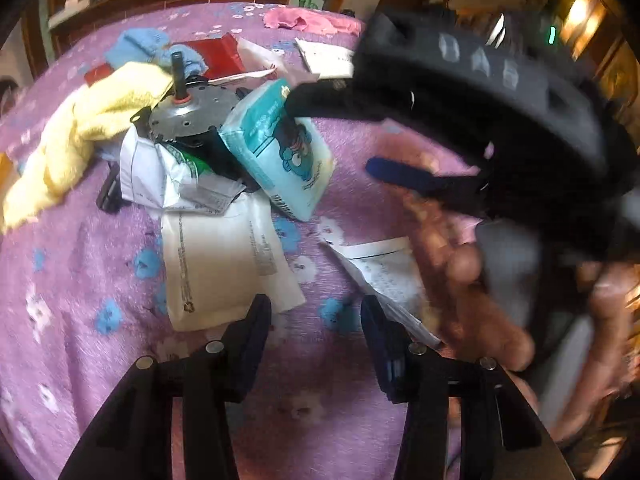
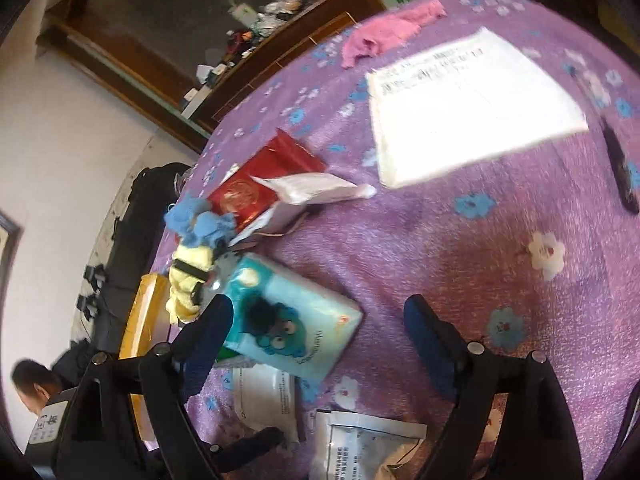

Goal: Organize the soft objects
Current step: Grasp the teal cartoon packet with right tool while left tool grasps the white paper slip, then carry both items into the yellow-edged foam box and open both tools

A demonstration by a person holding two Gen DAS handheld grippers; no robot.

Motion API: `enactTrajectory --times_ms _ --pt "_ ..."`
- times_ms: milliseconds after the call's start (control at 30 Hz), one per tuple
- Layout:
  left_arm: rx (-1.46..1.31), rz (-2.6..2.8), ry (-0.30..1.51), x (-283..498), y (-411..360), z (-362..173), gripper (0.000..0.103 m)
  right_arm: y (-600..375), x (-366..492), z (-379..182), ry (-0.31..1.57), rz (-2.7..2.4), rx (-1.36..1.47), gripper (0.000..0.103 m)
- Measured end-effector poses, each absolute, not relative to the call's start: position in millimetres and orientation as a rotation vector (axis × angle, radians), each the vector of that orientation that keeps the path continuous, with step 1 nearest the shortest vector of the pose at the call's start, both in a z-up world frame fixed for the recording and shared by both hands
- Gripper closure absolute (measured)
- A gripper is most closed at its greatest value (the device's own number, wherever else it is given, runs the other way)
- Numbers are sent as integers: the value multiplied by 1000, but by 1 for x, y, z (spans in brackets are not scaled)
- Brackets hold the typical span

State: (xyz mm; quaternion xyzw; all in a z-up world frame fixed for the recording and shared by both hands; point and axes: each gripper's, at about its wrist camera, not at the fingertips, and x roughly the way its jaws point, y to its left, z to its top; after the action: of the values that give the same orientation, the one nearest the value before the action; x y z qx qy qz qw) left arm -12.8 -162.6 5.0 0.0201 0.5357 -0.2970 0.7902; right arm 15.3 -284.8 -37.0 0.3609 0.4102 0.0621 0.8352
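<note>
Two tongs, both parted, both empty. Left tongs (image 1: 316, 320) about half open above bare purple flowered bedspread (image 1: 80, 320), touching nothing. Right tongs (image 2: 320, 320) spread wide, left pad just beside blue tissue pack (image 2: 292, 316), not pressing it. Yellow cloth (image 1: 60, 152) heaped toward bed's left edge; pink cloth (image 2: 384, 32) at far edge.

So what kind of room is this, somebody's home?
Probably a lived-in home. A purple floral cloth covers the surface, a cluttered wooden shelf stands behind it, and a tissue pack, towels and papers lie about.
</note>
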Motion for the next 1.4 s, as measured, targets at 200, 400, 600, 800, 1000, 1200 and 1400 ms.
enactTrajectory --times_ms 200,400,600,800,1000,1200,1400 --pt "-113 -674 1178 -12 -147 12 54 -297 9 -40 837 158 841 17" --pt "-103 -608 1215 0 -173 -7 74 -297 5 -33 825 135 816 17" --pt "-144 -576 1216 -4 -168 -14 103 -297 7 -34 830 147 817 17" --pt "-239 -515 1120 -35 -115 12 103 -280 7 -22 799 203 741 16" --pt "-292 -393 1040 -52 -33 29 103 -258 16 -23 834 200 616 16" --pt "-387 -379 1055 -56 29 14 103 -229 25 -26 870 168 413 11" --pt "-355 -471 1072 -49 31 -3 103 -231 34 -41 895 114 379 15"
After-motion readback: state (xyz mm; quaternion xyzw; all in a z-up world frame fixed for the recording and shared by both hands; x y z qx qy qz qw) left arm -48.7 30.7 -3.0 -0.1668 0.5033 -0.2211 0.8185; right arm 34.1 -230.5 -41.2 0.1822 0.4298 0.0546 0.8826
